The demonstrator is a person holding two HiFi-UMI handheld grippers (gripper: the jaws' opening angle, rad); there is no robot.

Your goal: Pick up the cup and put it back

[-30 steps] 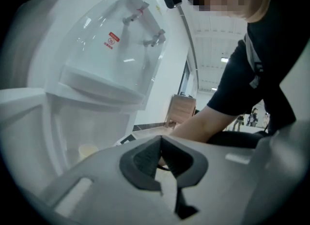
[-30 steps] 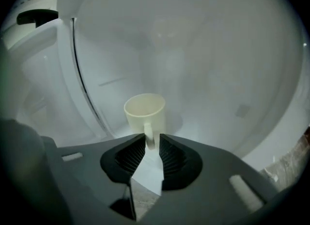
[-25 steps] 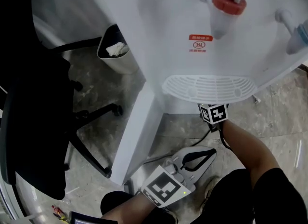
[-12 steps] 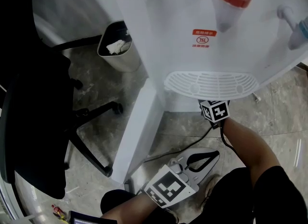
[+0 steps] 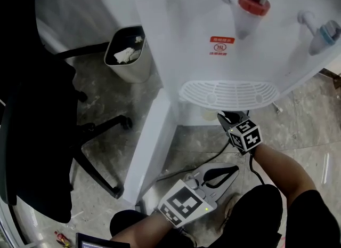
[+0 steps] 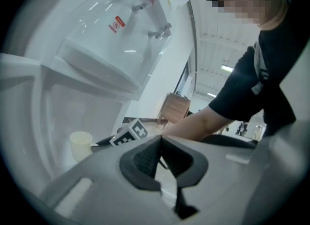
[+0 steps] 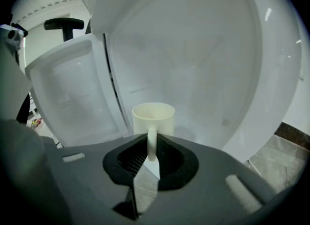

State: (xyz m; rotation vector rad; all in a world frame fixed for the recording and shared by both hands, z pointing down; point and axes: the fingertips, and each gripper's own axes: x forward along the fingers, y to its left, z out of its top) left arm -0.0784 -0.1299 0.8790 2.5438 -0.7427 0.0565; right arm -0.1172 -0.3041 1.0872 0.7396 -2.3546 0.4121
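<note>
- So, what stood at the left edge of the floor (image 5: 106,108)?
- A black office chair (image 5: 32,135). Just past it was a grey bin (image 5: 131,74) with a crumpled white scrap inside, set close against the side of the white water dispenser (image 5: 202,12).
- And the front of the dispenser?
- Its lower door (image 5: 152,145) hung open toward the person. Above the opening, the slotted drip tray (image 5: 229,92) jutted out.
- Where was the left gripper?
- The left gripper (image 5: 234,168) was held low over the floor, in front of the open door and apart from the opening. Its jaws were closed together, tips meeting, with nothing between them.
- And the right one?
- The right gripper (image 7: 152,147) reached in under the drip tray. Its jaws were clamped on the handle of the cup (image 7: 153,117). The cup was a pale cream mug, upright inside the dispenser's lower compartment, with its handle turned toward the gripper. I couldn't tell whether its base touched the compartment's bottom.
- Did the other camera catch it too?
- Yes. From the left gripper view the cup sat inside the opening, with the right gripper's marker cube just beside it.
- Anything further right?
- Up on the dispenser's face there was a red tap (image 5: 252,2), then a blue tap (image 5: 326,31) near the right edge.
</note>
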